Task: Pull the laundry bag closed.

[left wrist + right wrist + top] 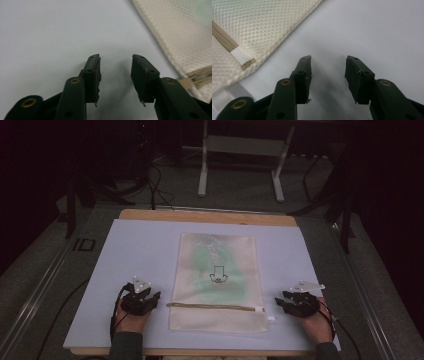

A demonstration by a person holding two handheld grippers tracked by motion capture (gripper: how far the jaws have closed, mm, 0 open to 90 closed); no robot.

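A dark room is seen behind the desk (150, 217), which is covered by a pale blue sheet (140, 255). A cream mesh zip pouch (217, 280) lies flat at its middle. The left claw (150, 297) and right claw (281, 303) are held apart and empty, flanking the pouch's near end.

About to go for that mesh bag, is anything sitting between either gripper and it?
Nothing visible. The mesh bag lies flat between the left gripper and right gripper, with bare mat on each side.
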